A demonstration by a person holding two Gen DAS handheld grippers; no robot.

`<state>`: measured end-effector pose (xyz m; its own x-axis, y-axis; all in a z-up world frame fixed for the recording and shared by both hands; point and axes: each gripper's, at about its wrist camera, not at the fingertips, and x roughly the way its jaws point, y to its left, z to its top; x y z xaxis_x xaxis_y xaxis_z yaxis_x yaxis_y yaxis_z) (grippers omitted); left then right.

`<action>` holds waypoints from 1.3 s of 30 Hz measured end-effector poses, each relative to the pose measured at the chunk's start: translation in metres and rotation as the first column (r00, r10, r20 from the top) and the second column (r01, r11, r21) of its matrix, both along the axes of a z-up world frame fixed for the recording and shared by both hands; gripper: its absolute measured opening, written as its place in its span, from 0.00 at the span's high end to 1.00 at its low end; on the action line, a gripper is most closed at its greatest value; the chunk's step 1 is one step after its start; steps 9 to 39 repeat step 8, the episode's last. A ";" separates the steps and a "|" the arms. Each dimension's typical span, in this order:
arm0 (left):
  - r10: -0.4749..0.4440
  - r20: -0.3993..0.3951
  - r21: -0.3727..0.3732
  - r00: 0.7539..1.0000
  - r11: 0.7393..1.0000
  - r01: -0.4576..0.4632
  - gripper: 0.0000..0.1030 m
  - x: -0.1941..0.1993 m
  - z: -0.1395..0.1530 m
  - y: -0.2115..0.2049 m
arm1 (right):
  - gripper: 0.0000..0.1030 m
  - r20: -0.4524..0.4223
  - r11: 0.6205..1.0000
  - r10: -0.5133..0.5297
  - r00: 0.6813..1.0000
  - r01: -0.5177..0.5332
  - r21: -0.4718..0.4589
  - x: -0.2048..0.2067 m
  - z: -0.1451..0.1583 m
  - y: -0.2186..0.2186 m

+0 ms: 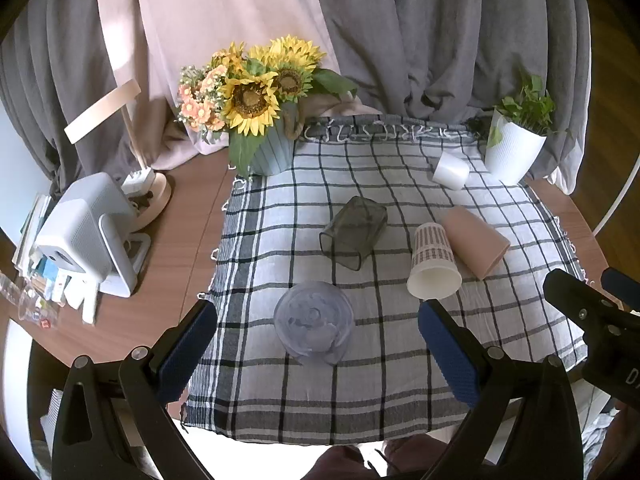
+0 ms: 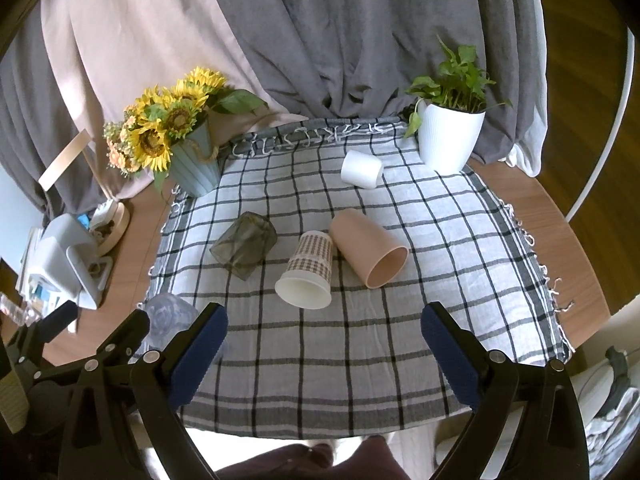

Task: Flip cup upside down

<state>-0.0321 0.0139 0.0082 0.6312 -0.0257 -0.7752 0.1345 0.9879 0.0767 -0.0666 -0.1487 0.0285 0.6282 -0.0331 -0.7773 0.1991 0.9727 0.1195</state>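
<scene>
Left wrist view has the left claw spread wide, holding nothing, with a clear cup already bottom-up right between its tips. Right claw is wide and empty too. Just ahead of it, the paper cup, pink cup and dark cup lie sideways, so I'd say mostly left to do.

Right hand-held gripper, jaws spread, hovers near the patterned paper cup lying on its side.
</scene>
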 end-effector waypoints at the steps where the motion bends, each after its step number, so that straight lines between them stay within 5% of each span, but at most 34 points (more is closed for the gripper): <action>1: 0.000 0.000 0.000 1.000 1.000 0.000 0.00 0.000 0.000 0.000 | 0.05 -0.002 1.000 0.002 1.000 -0.002 0.000 0.000 -0.001 0.000; 39: 0.016 -0.011 0.003 1.000 1.000 -0.016 0.00 -0.004 -0.005 -0.001 | 0.05 -0.015 1.000 0.021 1.000 -0.021 0.004 0.001 -0.004 -0.001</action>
